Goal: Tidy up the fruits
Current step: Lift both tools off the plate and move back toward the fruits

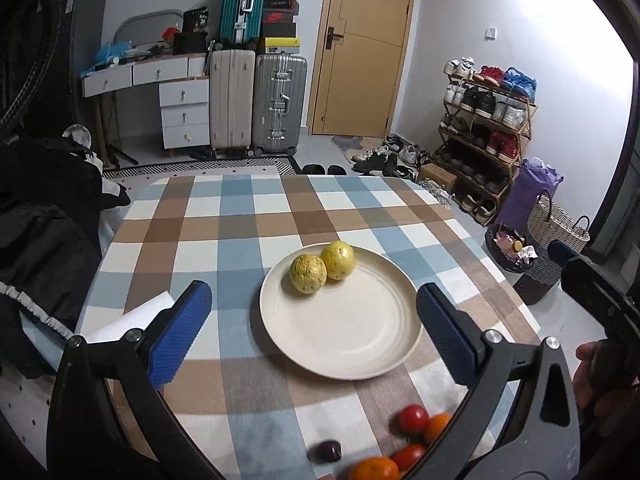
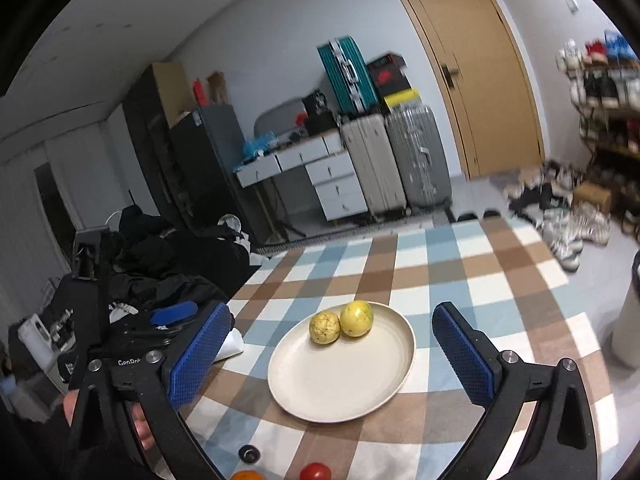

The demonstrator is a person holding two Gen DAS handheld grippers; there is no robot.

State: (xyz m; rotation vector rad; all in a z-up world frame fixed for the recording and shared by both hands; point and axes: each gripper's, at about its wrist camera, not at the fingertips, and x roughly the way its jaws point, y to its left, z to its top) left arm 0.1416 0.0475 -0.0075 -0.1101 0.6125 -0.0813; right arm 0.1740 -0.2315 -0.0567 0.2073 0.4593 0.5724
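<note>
Tablecloth's near fruits cut off

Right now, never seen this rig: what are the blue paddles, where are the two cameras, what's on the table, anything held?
No robot here: a person holds a two-finger tool in each hand, and a fisheye camera on each looks out along its blue fingers. One picture is from the left tool, the other from the right tool. Both are wide open and hold nothing. On the checked tablecloth sits a cream plate with two yellow fruits touching each other. Nearer the cameras, off the plate, lie tomatoes, oranges and a dark plum.
</note>
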